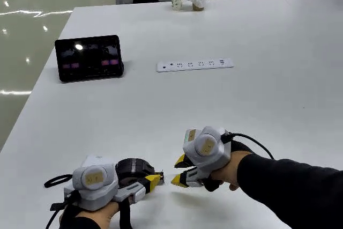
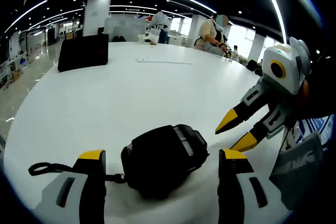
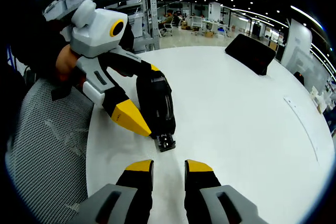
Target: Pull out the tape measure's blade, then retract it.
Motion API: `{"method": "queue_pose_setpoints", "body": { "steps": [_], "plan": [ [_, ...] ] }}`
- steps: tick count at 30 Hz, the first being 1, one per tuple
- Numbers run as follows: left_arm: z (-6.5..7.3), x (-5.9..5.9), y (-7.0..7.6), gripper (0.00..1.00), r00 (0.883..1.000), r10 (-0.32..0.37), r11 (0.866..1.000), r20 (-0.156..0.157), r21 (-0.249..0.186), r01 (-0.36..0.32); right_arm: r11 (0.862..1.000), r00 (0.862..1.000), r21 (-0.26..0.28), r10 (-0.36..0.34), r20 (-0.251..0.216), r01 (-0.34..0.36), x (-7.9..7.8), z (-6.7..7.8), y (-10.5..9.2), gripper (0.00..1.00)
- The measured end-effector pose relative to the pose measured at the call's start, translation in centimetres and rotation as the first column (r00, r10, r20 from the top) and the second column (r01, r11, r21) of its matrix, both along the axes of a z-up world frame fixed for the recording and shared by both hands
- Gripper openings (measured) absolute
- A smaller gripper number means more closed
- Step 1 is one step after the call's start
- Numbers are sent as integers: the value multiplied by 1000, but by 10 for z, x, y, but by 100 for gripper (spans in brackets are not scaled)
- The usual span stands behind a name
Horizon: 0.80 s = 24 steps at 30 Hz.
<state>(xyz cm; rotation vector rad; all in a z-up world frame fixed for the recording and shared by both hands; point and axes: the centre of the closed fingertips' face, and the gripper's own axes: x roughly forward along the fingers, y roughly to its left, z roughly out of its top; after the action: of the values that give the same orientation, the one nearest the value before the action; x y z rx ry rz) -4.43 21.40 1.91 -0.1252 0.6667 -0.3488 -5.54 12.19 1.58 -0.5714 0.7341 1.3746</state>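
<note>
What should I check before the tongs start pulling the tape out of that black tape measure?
1. Tape measure lies on the table between the left tongs: ok.
2. Left tongs squeezing it tight: not ok. The left gripper view shows a gap on each side of it.
3. Hook at the blade's end points toward the right tongs: ok, it lies just ahead of them.
4. Right tongs open for the hook: ok. There is a narrow gap with nothing in it.
5. Hook between the right tongs' jaws: not ok, it is not yet there.
</note>
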Motion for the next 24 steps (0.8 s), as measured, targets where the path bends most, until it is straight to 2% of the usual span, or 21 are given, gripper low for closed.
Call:
{"method": "queue_pose_setpoints", "body": {
  "steps": [1,4,7,10,12,14,17,18,20,21,22,23,24],
  "plan": [
    [-2,-1,1,88,1000,-18,1000,-1,-12,18,1000,1000,10,-19,-10,19,-2,5,-3,22],
    [-3,-5,6,92,999,-45,999,-5,29,45,999,1000,39,-24,7,23,-6,15,-11,23],
    [-2,-7,10,98,999,-48,999,-20,-2,48,997,999,54,-53,7,52,-8,18,-23,24],
    [6,-7,15,99,998,-67,998,10,2,67,994,996,66,-90,1,90,-10,21,-37,25],
    [10,-9,17,99,997,-80,997,9,4,80,991,993,62,-119,-5,119,-9,19,-47,26],
    [11,-10,19,99,996,-90,996,2,-6,90,989,991,65,-133,-1,132,-9,20,-54,26],
    [14,-15,24,99,994,-110,994,-29,-13,109,983,985,72,-170,-15,170,-8,24,-69,29],
    [16,-16,25,99,994,-109,994,-27,-13,109,982,984,70,-177,-15,177,-8,25,-72,31],
    [21,-16,36,99,995,-101,994,-17,27,102,979,982,67,-190,-14,190,-7,26,-82,31],
    [24,-16,39,99,994,-111,993,-3,42,111,978,980,69,-199,-10,199,-7,26,-87,32],
    [25,-17,42,99,993,-114,992,6,46,114,976,979,70,-205,-11,205,-7,26,-91,33],
    [26,-18,44,99,993,-115,992,4,45,114,975,977,70,-211,-13,211,-6,26,-94,33],
    [25,-20,47,99,993,-117,992,-10,38,117,972,975,76,-221,-13,222,-6,27,-98,35]
  ]
}}
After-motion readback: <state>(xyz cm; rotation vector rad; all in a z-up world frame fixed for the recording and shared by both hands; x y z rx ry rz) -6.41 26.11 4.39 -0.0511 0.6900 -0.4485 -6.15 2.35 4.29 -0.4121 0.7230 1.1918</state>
